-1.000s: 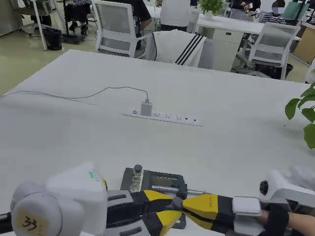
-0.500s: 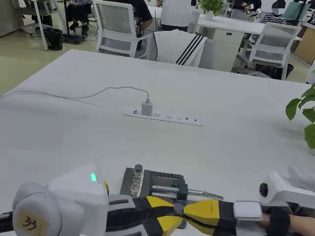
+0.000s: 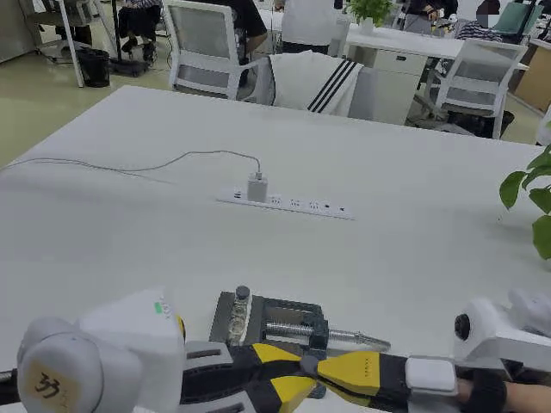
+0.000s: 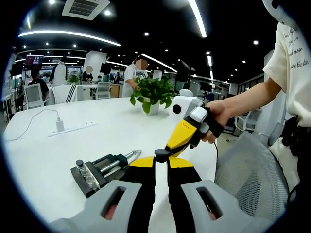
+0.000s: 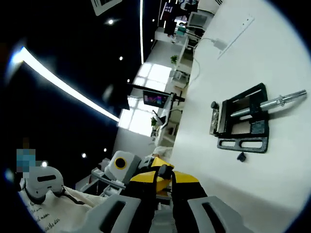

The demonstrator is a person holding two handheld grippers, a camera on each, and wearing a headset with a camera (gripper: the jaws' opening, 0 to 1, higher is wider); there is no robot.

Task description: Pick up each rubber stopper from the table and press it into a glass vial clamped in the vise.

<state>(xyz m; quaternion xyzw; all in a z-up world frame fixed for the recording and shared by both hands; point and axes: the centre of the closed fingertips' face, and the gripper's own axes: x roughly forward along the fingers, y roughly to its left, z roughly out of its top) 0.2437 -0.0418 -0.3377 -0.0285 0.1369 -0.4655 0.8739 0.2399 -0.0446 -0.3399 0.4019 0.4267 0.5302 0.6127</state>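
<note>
- Our left gripper [image 4: 162, 159] and right gripper [image 5: 164, 172] meet tip to tip, both jaw pairs pinched on one rubber stopper [image 4: 162, 153].
- Just beyond, the vise [image 3: 288, 314] holds a capped glass vial [image 3: 238, 317].

no. "33" on grey end cap [image 3: 45, 385] of left hand-held gripper [image 3: 297, 372]

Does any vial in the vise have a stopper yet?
Yes, the end vial in the vise carries a dark stopper on top.

Even overhead light, desk [image 3: 413, 249] bright and near shadowless. Gripper views fisheye-warped, ceiling strips [image 4: 197, 17] glaring on a dark ceiling.
</note>
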